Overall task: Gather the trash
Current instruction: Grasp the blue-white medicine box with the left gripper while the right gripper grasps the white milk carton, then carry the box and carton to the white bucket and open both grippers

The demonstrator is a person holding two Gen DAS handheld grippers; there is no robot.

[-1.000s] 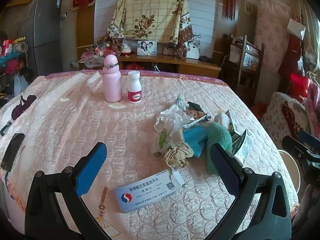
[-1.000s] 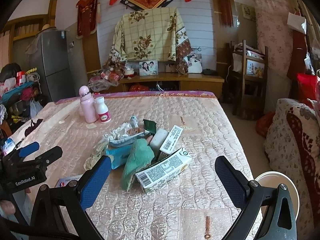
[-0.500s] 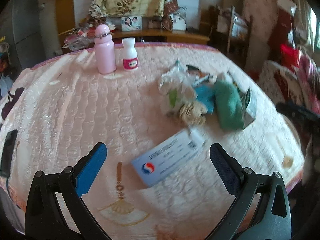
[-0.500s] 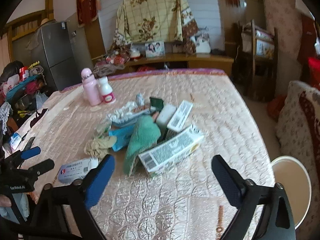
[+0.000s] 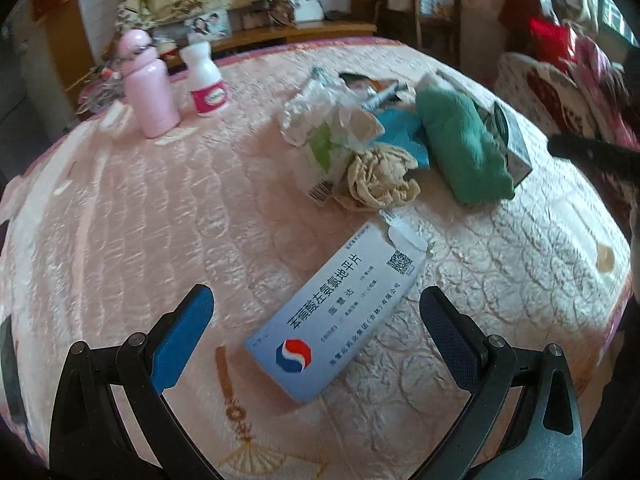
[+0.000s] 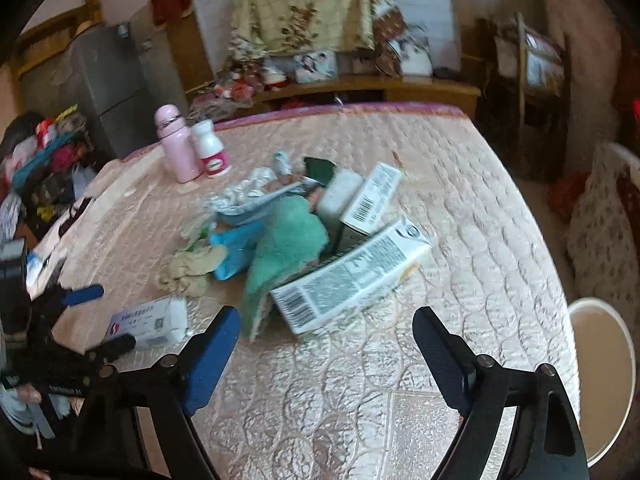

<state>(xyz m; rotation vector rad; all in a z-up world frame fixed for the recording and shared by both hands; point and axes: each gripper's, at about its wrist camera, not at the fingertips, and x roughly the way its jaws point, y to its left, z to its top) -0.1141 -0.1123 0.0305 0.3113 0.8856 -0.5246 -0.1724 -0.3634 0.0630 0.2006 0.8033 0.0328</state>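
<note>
Left wrist view: the left gripper hangs wide open and empty over the blue medicine box on the quilted table.

Right wrist view: the right gripper is spread wide, empty, before the barcoded carton and the green cloth in the trash pile.

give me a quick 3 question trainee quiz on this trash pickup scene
1. True or false: the left gripper is shut on the medicine box.
2. Which item stands right beside the pink bottle? A) white pill bottle B) teal cloth C) milk carton
3. Fill in: the carton with the barcode lies in front of the open ____ gripper.

Key
1. False: both jaws stand wide, with the box lying between them on the quilted cover.
2. A, the white pill bottle.
3. right
</note>
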